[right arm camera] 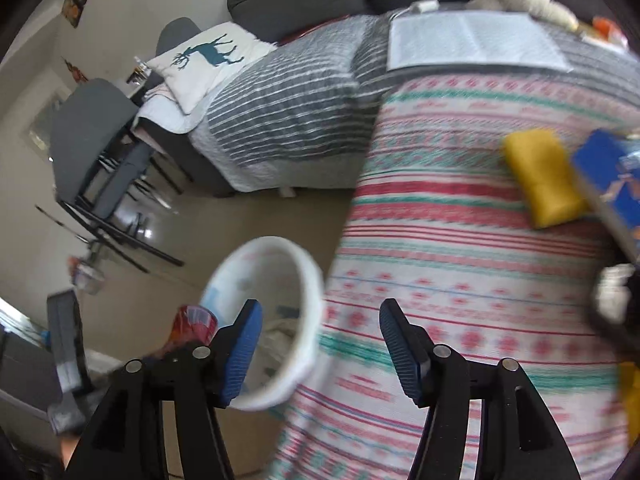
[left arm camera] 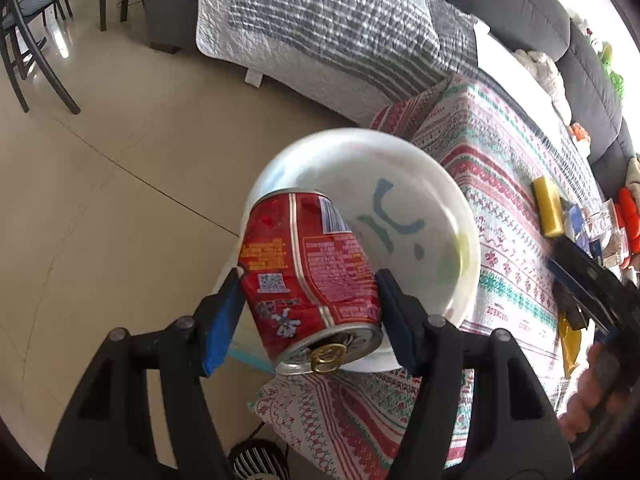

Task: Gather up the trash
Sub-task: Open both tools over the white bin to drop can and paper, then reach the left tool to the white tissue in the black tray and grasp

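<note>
Left wrist view, scanning left to right. Dark chairs [left arm camera: 36, 40] sit far left on the beige tile floor [left arm camera: 100, 200]. My left claw [left arm camera: 310, 312] is clamped on a red drink can [left arm camera: 308, 276]: both blue pads [left arm camera: 222, 324] press its sides, the pull-tab end faces the camera, and the can is tilted. It hangs right over the mouth of a white bin [left arm camera: 400, 184] that stands at the edge of the patterned cloth [left arm camera: 500, 208]. A grey striped quilt [left arm camera: 320, 20] covers the couch [left arm camera: 520, 4] behind. Further right on the cloth I see a yellow sponge [left arm camera: 548, 206], then blue packets and clear wrappers, too small to make out. The right claw's black body, with a hand [left arm camera: 588, 400] on it, comes in at the right edge.

Right wrist view, heavy motion blur. At left there is a deer-print pillow [right arm camera: 208, 56] on the quilt [right arm camera: 288, 112]. The can [right arm camera: 196, 330] shows low left, just beside the bin [right arm camera: 304, 280]. My right claw [right arm camera: 320, 348] is apart with nothing between the pads; the left finger is over the bin rim, the right finger over the cloth [right arm camera: 460, 280]. The sponge [right arm camera: 540, 176] and a blue box [right arm camera: 612, 184] lie at far right, touching each other.
</note>
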The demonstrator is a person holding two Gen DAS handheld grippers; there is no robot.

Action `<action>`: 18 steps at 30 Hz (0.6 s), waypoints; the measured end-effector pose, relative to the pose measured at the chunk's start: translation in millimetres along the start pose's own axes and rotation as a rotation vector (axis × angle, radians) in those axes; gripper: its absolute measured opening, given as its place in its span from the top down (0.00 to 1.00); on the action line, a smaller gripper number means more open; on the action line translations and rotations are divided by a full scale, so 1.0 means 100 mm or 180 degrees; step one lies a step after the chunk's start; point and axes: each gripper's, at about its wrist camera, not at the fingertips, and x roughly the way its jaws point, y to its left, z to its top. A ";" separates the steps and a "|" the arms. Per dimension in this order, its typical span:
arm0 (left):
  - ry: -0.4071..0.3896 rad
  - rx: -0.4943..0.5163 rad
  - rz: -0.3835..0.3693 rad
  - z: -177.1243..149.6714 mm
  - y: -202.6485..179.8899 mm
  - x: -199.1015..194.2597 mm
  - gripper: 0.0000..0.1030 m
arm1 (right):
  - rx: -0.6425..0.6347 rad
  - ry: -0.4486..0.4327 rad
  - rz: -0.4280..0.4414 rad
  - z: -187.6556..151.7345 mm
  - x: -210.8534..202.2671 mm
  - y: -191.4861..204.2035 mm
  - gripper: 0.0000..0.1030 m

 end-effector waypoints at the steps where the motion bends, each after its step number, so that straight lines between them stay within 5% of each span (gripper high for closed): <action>1: 0.0013 0.0019 0.0017 0.01 -0.04 0.03 0.36 | -0.0009 -0.0013 -0.0062 -0.01 -0.07 -0.04 0.36; 10: 0.0003 0.0149 0.0286 0.09 -0.22 0.23 0.34 | -0.0138 -0.0207 -0.0554 -0.06 -0.73 -0.58 0.28; 12: -0.0008 0.0102 0.0311 0.09 -0.23 0.22 0.19 | -0.0147 -0.0271 -0.0598 -0.07 -0.91 -0.70 0.25; 18: -0.0105 0.0097 0.0395 0.04 -0.31 0.05 0.09 | 0.0040 -0.0419 -0.0903 -0.08 -1.35 -1.21 0.18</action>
